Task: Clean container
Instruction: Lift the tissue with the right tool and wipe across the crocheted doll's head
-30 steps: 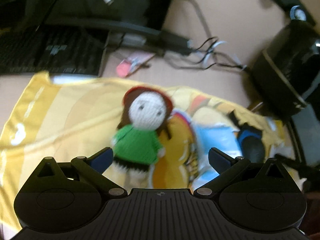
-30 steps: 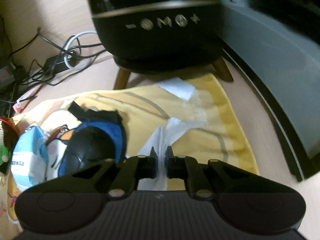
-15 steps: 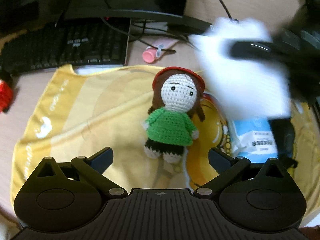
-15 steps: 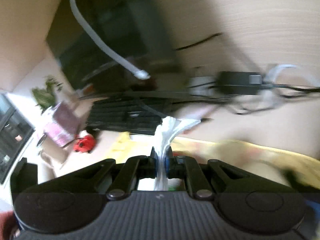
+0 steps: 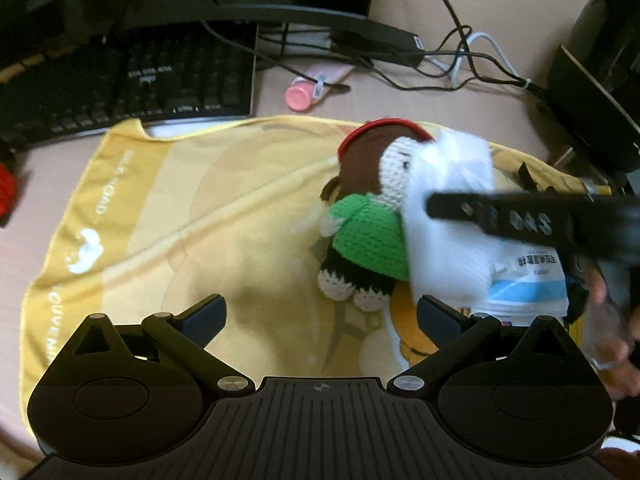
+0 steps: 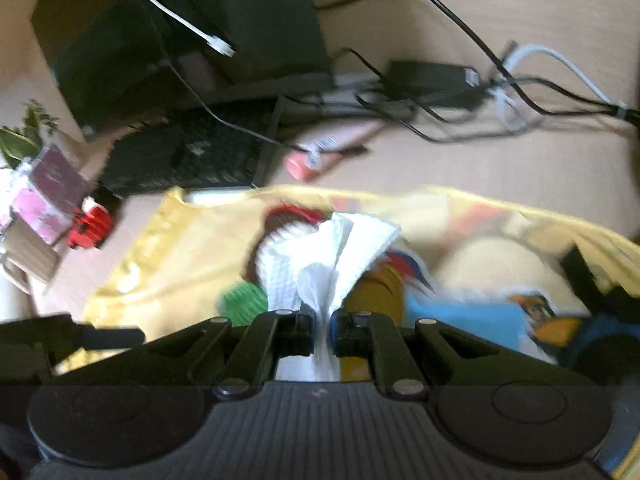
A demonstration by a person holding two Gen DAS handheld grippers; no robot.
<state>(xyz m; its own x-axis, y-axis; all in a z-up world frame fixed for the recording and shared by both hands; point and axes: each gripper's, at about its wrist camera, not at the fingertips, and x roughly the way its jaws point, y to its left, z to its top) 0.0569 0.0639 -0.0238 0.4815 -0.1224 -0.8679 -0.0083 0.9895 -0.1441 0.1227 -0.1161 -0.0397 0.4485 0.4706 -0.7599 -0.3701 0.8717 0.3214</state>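
Observation:
My right gripper (image 6: pixel 320 330) is shut on a white paper tissue (image 6: pixel 332 256). The tissue hangs against the face and right side of a crocheted doll (image 5: pixel 368 216) with brown hair, a red hat and a green top. The doll lies on a yellow cloth (image 5: pixel 180 216). In the left wrist view the right gripper (image 5: pixel 434 204) comes in from the right with the tissue (image 5: pixel 448 216) over the doll's face. My left gripper (image 5: pixel 320 316) is open and empty, just in front of the doll's feet. No container can be picked out.
A blue and white wipes pack (image 5: pixel 528 280) lies right of the doll. A black keyboard (image 5: pixel 128 88), a monitor base, cables and a pink tube (image 5: pixel 308 94) lie behind the cloth. A black appliance (image 5: pixel 600 80) stands at the right. A red toy (image 6: pixel 90 222) is at left.
My right gripper has swung left and down with the tissue, from above the desk onto the doll's face. The doll has turned and tilted to the left. The left gripper stays open.

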